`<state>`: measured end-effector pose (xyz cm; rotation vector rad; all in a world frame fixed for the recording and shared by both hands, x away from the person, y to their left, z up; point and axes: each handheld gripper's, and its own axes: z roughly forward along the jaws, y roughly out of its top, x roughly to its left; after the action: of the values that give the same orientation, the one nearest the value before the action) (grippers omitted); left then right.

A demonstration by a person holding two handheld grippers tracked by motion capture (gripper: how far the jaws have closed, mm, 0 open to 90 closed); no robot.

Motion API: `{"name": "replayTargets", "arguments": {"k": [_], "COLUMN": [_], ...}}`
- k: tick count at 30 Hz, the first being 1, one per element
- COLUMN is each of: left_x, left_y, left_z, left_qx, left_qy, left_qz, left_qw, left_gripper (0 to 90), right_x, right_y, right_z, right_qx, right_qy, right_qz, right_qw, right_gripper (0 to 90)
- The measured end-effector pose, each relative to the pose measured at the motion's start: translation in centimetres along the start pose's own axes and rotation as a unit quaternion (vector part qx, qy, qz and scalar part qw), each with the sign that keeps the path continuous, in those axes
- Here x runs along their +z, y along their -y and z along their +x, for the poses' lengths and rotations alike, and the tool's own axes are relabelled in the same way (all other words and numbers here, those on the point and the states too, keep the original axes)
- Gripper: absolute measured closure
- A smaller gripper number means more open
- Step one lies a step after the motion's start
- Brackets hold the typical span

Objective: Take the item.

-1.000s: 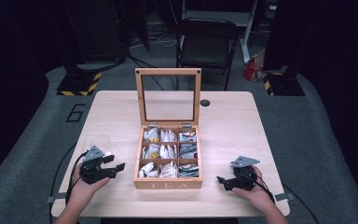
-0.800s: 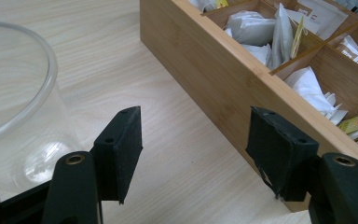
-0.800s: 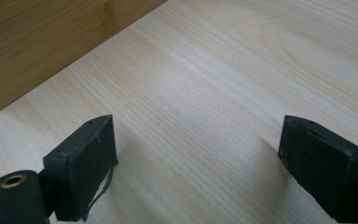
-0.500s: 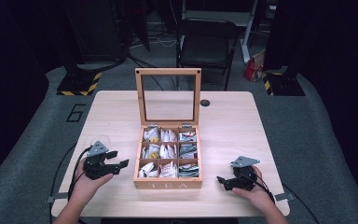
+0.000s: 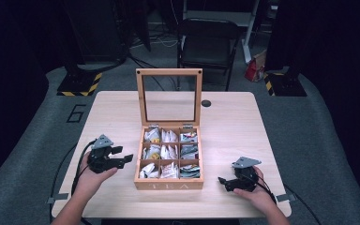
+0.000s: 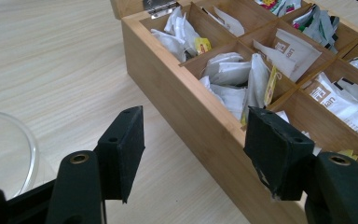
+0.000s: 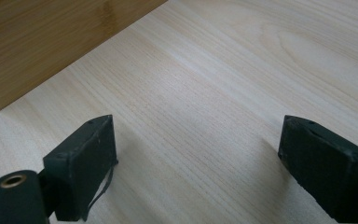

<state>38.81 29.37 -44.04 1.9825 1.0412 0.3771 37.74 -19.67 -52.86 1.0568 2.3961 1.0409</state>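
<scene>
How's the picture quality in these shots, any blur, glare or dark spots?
High view: soft overall, the table well lit, the room around it nearly black. Left gripper view: the tea box sharp, a curved glare arc at the left edge. Right gripper view: wood grain crisp, the near jaws slightly soft, faint shadows beneath them.

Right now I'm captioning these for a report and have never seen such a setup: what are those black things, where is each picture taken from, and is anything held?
A person sits at a wooden table with a handheld two-jaw tool in each hand: the left gripper and the right gripper. One camera looks down from above; the other two ride on the grippers, looking along their black jaws. Between the grippers stands an open wooden tea box with compartments of tea bags. The left gripper's jaws have just been closing a little, with nothing between them. Both grippers are open and hold nothing.
</scene>
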Motion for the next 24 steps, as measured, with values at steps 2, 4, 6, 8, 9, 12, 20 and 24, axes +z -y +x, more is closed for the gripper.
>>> {"name": "replayTargets", "arguments": {"k": [2,4,6,8,9,12,20,24], "left_x": [0.1,0.3,0.4,0.5,0.6,0.8,1.3,1.6], "left_y": [-0.3,-0.6,-0.7,-1.1,-1.3,-1.8,-2.8,-3.2], "left_z": [-0.1,-0.2,-0.3,-0.4,-0.5,-0.6,-0.9,-1.1], "left_qx": [0.006,0.008,0.009,0.015,0.018,0.020,0.024,0.025], "left_qy": [0.004,0.005,0.007,0.007,0.008,0.010,0.016,0.019], "left_qz": [0.005,0.005,0.004,0.006,0.005,0.002,-0.001,0.001], "left_qw": [1.0000,0.9999,0.9999,0.9998,0.9998,0.9998,0.9996,0.9995], "left_gripper": [39.2,39.6,40.0,40.2,40.9,43.0,45.2,46.1], "right_x": [0.0,0.0,0.0,0.0,0.0,0.0,0.0,0.0], "right_y": [0.0,0.0,0.0,0.0,0.0,0.0,0.0,0.0], "right_z": [0.0,0.0,0.0,0.0,0.0,0.0,0.0,0.0], "right_qx": [0.000,0.000,0.000,0.000,0.000,0.000,0.001,0.000], "right_qy": [0.000,0.000,0.000,0.000,0.000,0.000,0.000,0.000], "right_qz": [0.000,0.000,0.000,0.000,0.000,0.000,0.000,0.000], "right_qw": [1.0000,1.0000,1.0000,1.0000,1.0000,1.0000,1.0000,1.0000], "right_gripper": [10.5,10.5,10.5,10.5,10.5,10.5,10.5,10.5]}}
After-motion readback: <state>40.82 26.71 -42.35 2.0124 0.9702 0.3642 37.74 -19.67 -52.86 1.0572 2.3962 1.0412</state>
